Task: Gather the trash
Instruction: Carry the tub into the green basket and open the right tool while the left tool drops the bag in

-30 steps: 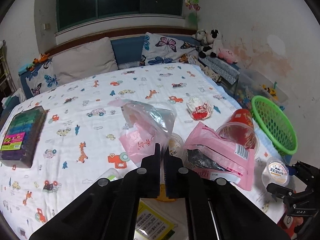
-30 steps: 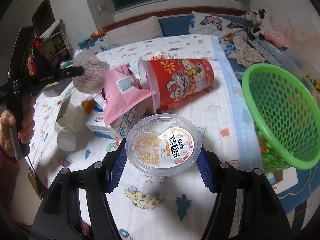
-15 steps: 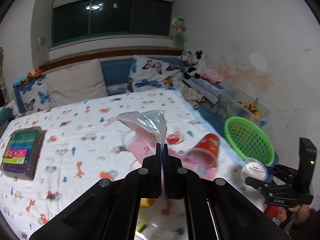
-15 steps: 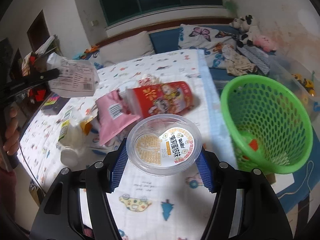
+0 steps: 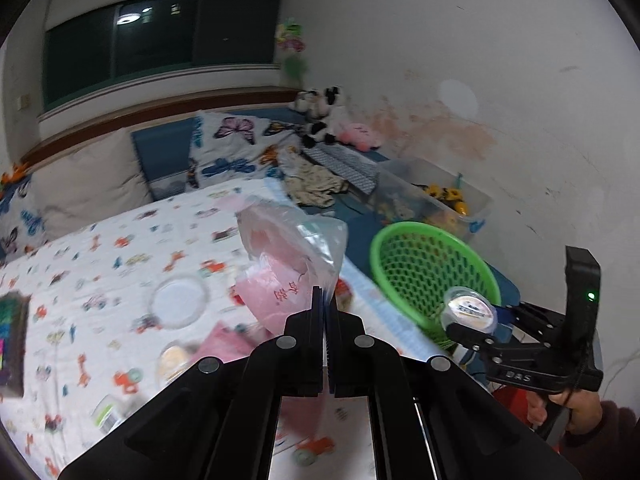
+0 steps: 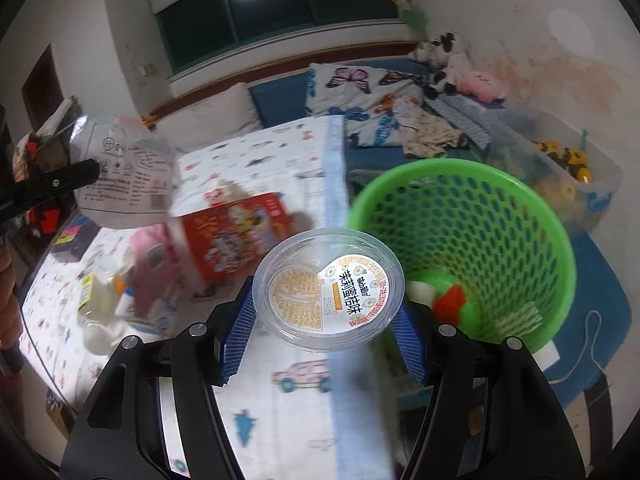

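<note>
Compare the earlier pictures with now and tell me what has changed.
Both grippers carried their trash off the bed toward the green basket. The right gripper now holds the clear plastic cup beside the basket's rim; the left gripper lifted the plastic bag higher. Both grips are unchanged; the red cup still lies on the bed.

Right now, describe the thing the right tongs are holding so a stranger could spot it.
Find the green mesh plastic basket beside the bed. At its near rim, the right tongs grip a round clear plastic cup between blue pads. Its white-and-orange printed lid distinguishes it from the red tub behind.
</note>
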`<state>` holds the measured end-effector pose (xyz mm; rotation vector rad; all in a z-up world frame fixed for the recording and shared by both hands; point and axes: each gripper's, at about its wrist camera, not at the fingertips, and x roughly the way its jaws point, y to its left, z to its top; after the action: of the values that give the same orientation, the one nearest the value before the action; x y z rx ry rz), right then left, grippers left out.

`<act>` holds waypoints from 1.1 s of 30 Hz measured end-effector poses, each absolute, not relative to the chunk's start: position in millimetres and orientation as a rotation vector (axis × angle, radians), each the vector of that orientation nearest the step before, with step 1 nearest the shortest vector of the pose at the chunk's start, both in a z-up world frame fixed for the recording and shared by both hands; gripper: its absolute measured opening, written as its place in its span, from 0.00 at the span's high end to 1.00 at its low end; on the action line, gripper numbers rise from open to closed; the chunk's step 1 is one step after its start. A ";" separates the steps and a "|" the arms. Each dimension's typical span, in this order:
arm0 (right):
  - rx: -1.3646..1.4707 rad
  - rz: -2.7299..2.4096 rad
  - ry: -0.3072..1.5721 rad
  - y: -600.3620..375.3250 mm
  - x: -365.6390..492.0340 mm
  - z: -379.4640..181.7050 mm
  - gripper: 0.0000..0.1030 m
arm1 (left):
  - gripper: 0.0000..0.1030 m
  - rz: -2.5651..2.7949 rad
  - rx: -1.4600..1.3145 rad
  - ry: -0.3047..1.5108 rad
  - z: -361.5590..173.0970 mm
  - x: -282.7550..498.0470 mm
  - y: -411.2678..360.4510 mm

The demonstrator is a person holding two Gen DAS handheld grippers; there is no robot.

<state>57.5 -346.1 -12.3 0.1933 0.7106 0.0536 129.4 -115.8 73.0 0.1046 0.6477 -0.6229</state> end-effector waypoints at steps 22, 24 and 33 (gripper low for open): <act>0.259 -0.136 0.799 -439.0 79.1 -59.6 0.34 | 0.98 -0.846 0.112 0.682 73.5 148.0 -232.6; 0.264 -0.140 0.793 -441.8 77.5 -59.6 0.30 | 0.98 -0.855 0.124 0.701 67.6 150.2 -245.0; 0.263 -0.165 0.775 -447.8 63.2 -54.8 0.26 | 0.98 -0.874 0.132 0.774 41.5 164.7 -276.2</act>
<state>63.2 -447.8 -54.8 0.2634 0.7754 -0.1648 164.7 -276.2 41.5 0.1320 0.7742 -0.8739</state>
